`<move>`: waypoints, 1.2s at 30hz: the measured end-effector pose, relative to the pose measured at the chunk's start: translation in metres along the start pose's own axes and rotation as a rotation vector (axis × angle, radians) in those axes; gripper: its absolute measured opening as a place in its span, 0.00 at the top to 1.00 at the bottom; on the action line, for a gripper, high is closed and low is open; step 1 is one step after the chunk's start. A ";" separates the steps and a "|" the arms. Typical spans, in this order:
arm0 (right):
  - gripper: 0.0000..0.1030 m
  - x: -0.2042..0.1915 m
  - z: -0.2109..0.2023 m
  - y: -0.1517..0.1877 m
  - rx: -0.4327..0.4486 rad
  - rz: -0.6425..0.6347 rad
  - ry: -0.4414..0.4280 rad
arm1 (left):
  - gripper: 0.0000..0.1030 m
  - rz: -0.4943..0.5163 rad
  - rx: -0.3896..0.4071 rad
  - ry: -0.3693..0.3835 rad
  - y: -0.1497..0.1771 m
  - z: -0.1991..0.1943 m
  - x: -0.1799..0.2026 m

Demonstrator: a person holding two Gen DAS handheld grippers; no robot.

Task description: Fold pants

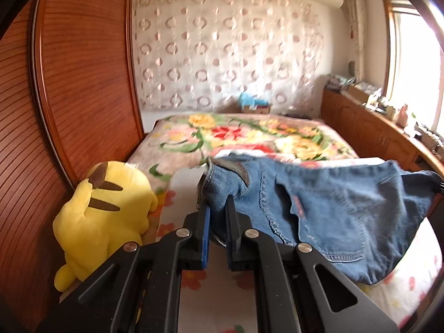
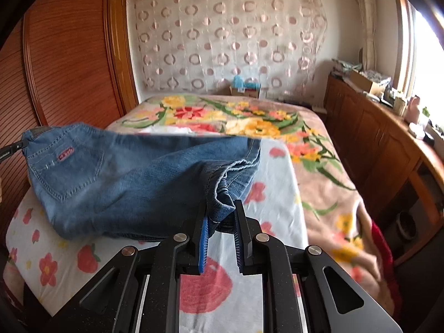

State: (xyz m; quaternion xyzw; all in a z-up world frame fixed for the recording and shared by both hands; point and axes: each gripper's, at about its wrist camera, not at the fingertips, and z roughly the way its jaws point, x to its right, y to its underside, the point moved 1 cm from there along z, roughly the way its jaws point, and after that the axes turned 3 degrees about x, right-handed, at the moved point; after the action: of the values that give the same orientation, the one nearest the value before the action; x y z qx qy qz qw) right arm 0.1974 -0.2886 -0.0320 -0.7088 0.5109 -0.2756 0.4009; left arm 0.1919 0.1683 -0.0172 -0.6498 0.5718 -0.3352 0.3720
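Blue denim pants point(image 1: 333, 205) hang stretched between my two grippers above the bed. My left gripper point(image 1: 217, 202) is shut on the waistband corner at the left end. My right gripper point(image 2: 220, 208) is shut on bunched denim at the other end of the pants point(image 2: 125, 177). A back pocket with a pink label point(image 2: 65, 154) faces up. The lower fold of the pants sags onto a white floral sheet point(image 2: 249, 277). The tip of the left gripper point(image 2: 12, 149) shows at the left edge of the right wrist view, and the right gripper point(image 1: 433, 181) at the right edge of the left wrist view.
A yellow plush toy point(image 1: 105, 216) sits at the bed's left edge against a wooden wardrobe point(image 1: 83, 83). A floral blanket point(image 2: 319, 152) covers the far and right part of the bed. A wooden cabinet point(image 2: 374, 138) with clutter runs along the right wall under a window.
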 end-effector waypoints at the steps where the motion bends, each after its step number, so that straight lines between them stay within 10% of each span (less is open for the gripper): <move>1: 0.85 0.001 -0.007 0.000 0.006 -0.002 0.000 | 0.91 0.004 0.014 0.012 0.000 -0.010 0.002; 12: 0.85 0.011 -0.068 0.041 0.008 -0.020 -0.021 | 0.91 -0.040 0.045 0.094 0.049 -0.095 -0.002; 36: 0.83 0.031 -0.041 0.099 -0.115 0.159 -0.026 | 0.84 -0.027 -0.145 0.093 0.117 -0.084 0.001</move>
State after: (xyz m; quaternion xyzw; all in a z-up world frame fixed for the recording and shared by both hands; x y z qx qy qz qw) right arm 0.1247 -0.3449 -0.0949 -0.6915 0.5750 -0.2038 0.3868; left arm 0.0619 0.1506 -0.0771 -0.6666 0.6023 -0.3277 0.2925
